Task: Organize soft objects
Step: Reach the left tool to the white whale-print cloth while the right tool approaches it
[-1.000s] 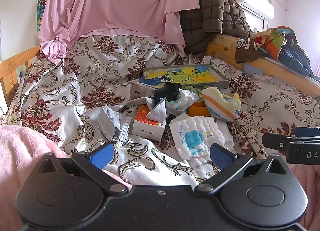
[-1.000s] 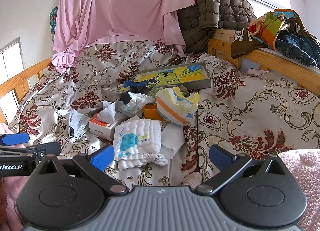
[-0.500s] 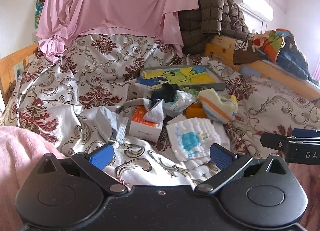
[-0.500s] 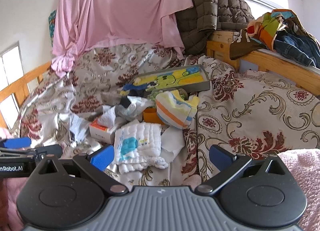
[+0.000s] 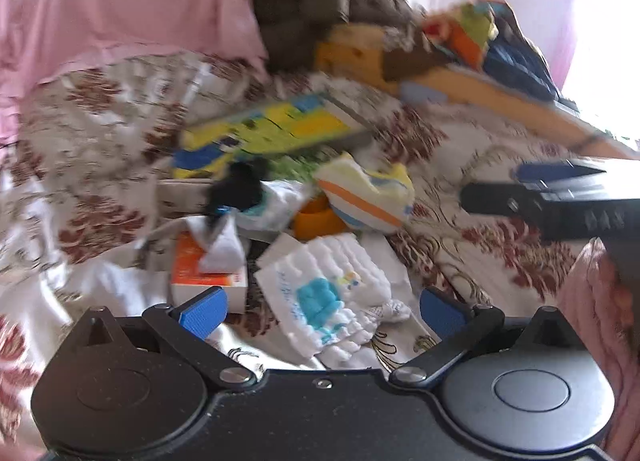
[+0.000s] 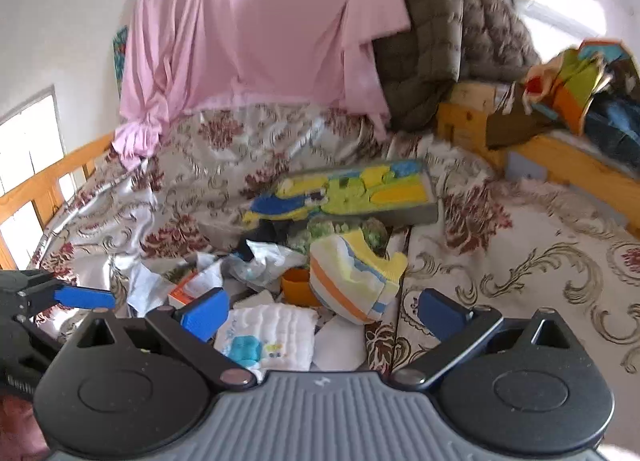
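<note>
A white quilted cloth with a blue print lies on the flowered bedspread just ahead of both grippers. A striped yellow-orange soft item lies behind it beside an orange cup. My left gripper is open and empty, just short of the white cloth. My right gripper is open and empty over the same cloth. Each gripper shows at the edge of the other's view, the right one and the left one.
An orange-and-white box with tissue, crumpled wrappers and a black item lie left of the cloth. A yellow-green picture tray lies behind. Pink sheet, brown quilt, wooden rail with clothes, pink blanket.
Both grippers have moved forward toward the pile, and the white cloth now sits between the fingers. The left view swung right and is blurred. Both stay open.
</note>
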Demonstrator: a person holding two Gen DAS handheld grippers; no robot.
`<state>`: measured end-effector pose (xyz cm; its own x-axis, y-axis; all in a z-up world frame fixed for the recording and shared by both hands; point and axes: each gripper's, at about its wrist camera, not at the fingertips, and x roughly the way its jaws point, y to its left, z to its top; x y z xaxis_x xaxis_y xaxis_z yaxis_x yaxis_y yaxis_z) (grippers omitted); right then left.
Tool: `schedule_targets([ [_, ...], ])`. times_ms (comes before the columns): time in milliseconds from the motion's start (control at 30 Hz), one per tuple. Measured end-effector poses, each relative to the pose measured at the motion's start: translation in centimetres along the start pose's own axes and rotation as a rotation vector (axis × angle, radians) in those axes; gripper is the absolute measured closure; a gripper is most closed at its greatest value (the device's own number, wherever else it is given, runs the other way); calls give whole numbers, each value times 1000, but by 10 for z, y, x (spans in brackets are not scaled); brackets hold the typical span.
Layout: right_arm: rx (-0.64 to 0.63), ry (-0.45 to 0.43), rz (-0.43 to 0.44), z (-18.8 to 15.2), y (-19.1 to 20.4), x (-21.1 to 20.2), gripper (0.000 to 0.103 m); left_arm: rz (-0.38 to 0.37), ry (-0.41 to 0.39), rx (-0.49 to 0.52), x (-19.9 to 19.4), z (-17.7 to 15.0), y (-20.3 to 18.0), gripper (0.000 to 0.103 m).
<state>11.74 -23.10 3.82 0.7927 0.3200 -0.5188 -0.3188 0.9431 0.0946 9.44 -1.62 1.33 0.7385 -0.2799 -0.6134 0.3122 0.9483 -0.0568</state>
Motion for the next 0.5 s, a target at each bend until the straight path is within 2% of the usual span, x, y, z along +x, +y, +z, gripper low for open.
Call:
schedule_targets([
  [167,45,187,115,16,-28,48,0,-48,77,73,37,10,0,1],
  [300,3,276,287,23,-44,78,0,-93,118,179,68,9,-4,1],
  [367,-60,331,310,25,-43,92,0,-117,141,229,83,7,-4,1],
  [500,-245,397,290,17,-30,113,0,-157,192,284,111,5,-1,1],
])
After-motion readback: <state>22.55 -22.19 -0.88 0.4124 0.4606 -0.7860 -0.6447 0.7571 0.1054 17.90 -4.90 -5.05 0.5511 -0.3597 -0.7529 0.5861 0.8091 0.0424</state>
